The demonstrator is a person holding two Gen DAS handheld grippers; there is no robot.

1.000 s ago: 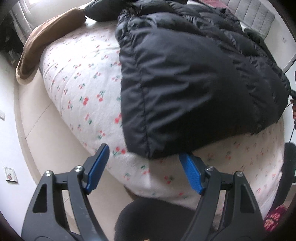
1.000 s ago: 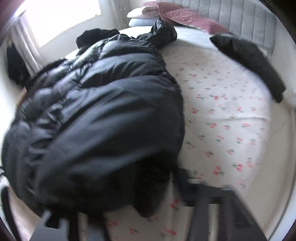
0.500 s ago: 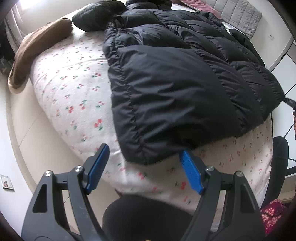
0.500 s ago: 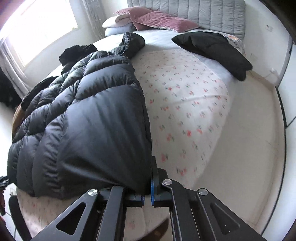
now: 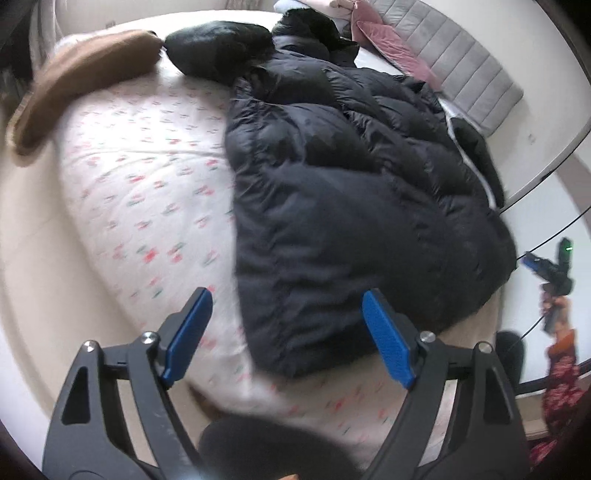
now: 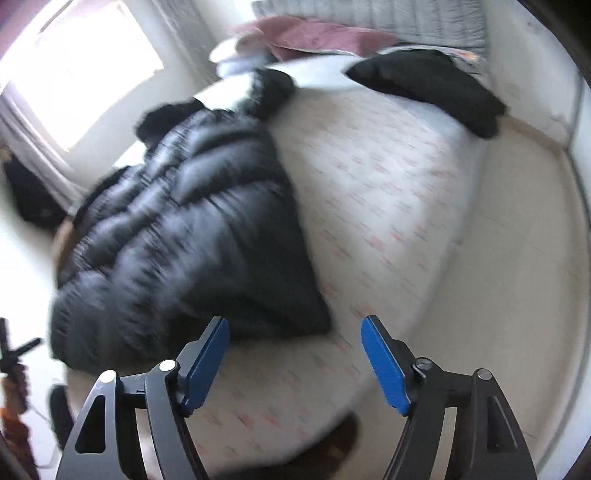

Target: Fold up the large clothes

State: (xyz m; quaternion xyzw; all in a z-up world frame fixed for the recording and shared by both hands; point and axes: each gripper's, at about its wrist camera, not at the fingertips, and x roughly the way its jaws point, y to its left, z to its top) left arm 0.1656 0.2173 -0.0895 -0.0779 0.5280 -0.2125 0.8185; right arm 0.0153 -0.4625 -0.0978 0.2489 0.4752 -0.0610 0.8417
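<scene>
A big black puffer jacket [image 5: 351,203] lies spread on the bed's cherry-print sheet [image 5: 147,166], its hem toward the foot of the bed. My left gripper [image 5: 286,299] hovers above the hem's left corner, its jaws opening, the blue pads [image 5: 188,332] wide apart and touching nothing. In the right wrist view the same jacket [image 6: 184,240] looks glossy and blurred. My right gripper [image 6: 295,325] hangs over the hem's right corner and the sheet [image 6: 388,203]. Its jaws are opening too, and no cloth is between the pads.
A brown garment [image 5: 85,74] and a black one [image 5: 218,48] lie at the bed's far left. Another black garment [image 6: 424,88] rests at the far right, near pink pillows [image 6: 314,35] and a grey headboard [image 5: 461,70]. Pale floor [image 6: 517,277] surrounds the bed.
The right gripper, shut on the jacket's hem half a second ago, has let go and opened wide. Both grippers have pulled back and risen; the jacket now lies loose on the bed.
</scene>
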